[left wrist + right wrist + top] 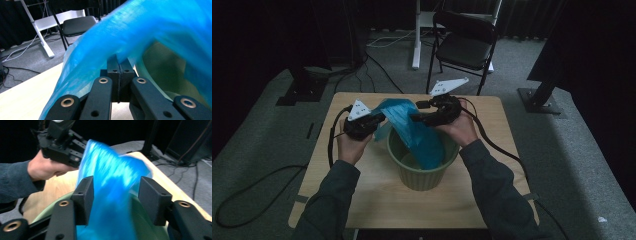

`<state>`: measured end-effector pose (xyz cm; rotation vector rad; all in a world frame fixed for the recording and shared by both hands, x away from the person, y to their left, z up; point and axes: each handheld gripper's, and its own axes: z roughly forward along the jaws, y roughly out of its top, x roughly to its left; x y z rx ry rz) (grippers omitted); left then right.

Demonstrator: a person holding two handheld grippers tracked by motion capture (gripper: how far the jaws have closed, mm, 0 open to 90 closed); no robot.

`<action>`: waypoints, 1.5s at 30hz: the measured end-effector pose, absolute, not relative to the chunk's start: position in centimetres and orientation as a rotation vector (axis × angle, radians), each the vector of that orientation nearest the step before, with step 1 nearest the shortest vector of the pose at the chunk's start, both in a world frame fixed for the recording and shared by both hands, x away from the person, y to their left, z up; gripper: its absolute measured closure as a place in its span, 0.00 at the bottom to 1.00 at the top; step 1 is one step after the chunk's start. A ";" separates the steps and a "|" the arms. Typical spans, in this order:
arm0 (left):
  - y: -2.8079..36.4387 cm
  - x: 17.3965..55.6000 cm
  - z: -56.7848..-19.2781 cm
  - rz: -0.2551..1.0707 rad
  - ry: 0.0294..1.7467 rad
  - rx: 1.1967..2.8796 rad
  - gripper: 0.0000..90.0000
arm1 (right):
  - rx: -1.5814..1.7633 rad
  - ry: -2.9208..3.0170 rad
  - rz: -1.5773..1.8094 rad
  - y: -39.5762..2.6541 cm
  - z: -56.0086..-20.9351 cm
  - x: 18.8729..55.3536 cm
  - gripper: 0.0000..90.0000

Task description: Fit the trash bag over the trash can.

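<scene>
While the left gripper [377, 120] is clamping an edge of the blue plastic bag [414, 130] with its jaws pressed together, the right gripper [414, 118] is standing with its jaws apart on either side of the sheet, and its pads appear to be clear of the plastic, though blur is making that hard to judge. One bag is stretching between the two grippers and draping down into one green pot [422, 172], which is sitting near the middle of the wooden table [362, 200]. Bare tabletop is lying open to the left, right and front of the pot. The table's far edge is running just behind both grippers. One black folding chair [464, 42] is standing well beyond that edge on the grey carpet.
</scene>
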<state>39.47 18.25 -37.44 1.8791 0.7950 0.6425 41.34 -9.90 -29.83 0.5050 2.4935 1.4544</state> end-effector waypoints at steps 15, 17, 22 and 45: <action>16.9 38.9 -37.1 0.652 0.733 1.892 0.99 | 0.487 2.534 1.428 -7.6 -30.5 41.3 0.46; 16.8 38.8 -37.1 0.649 0.730 1.887 0.99 | 0.472 2.551 1.410 -7.2 -30.7 41.2 0.45; 16.4 38.5 -36.9 0.651 0.707 1.888 0.99 | 0.423 2.596 1.335 -6.3 -31.3 41.0 0.70; 18.9 37.7 -38.5 0.666 0.766 1.907 0.99 | 0.532 2.516 1.304 -14.5 -32.4 39.1 1.00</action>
